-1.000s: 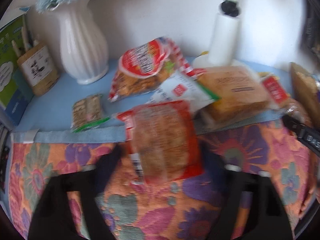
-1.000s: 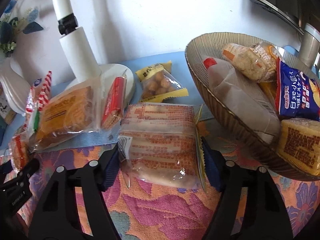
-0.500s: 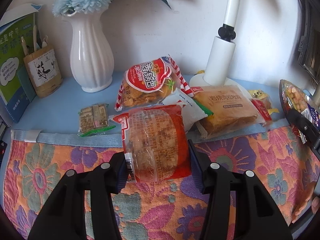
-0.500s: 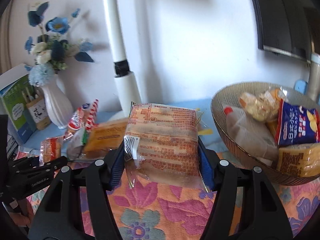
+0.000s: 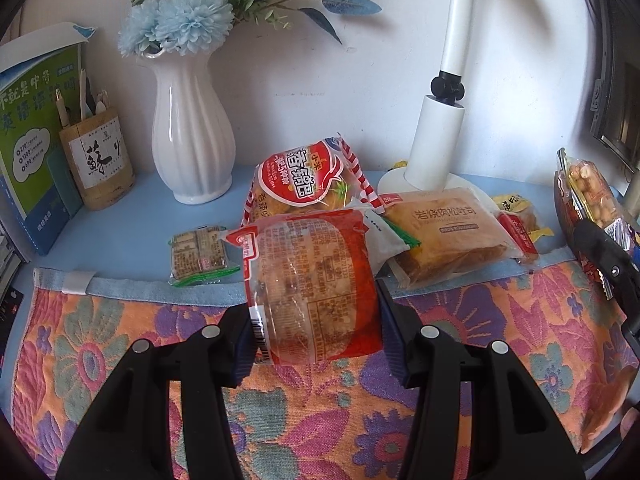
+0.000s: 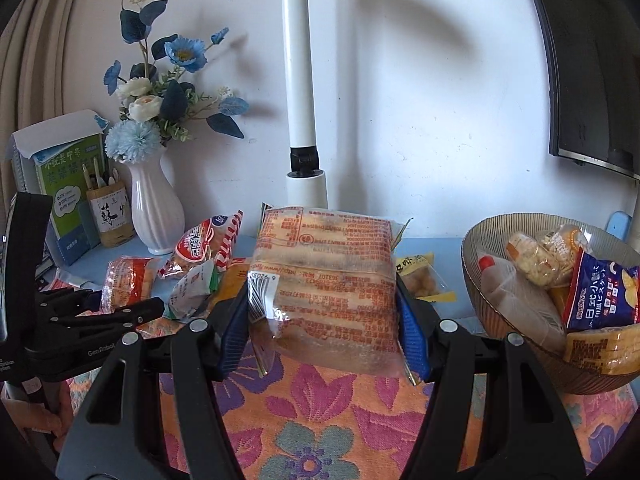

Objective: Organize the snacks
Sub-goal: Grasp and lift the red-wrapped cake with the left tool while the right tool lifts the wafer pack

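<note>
My left gripper (image 5: 314,328) is shut on a red-wrapped bun packet (image 5: 308,284) and holds it above the floral cloth. My right gripper (image 6: 322,332) is shut on a clear packet of bread with orange print (image 6: 324,280), lifted off the cloth. The ribbed glass bowl (image 6: 480,292) at the right holds several snack packets, among them a blue biscuit bag (image 6: 600,296). On the blue mat behind lie a red-and-white rice-cracker bag (image 5: 304,184), a toast packet (image 5: 448,232) and a small green-edged biscuit pack (image 5: 198,254). The left gripper shows in the right wrist view (image 6: 152,306).
A white vase with flowers (image 5: 192,136), a bamboo pen holder (image 5: 98,158) and a green book (image 5: 28,140) stand at the back left. A white lamp post (image 5: 440,144) stands behind the snacks. A dark monitor (image 6: 592,60) hangs at the upper right.
Both grippers have risen from the cloth with their packets. The right packet, which lay flat on the cloth, now hangs lifted; the left bun packet has been pulled back and up.
</note>
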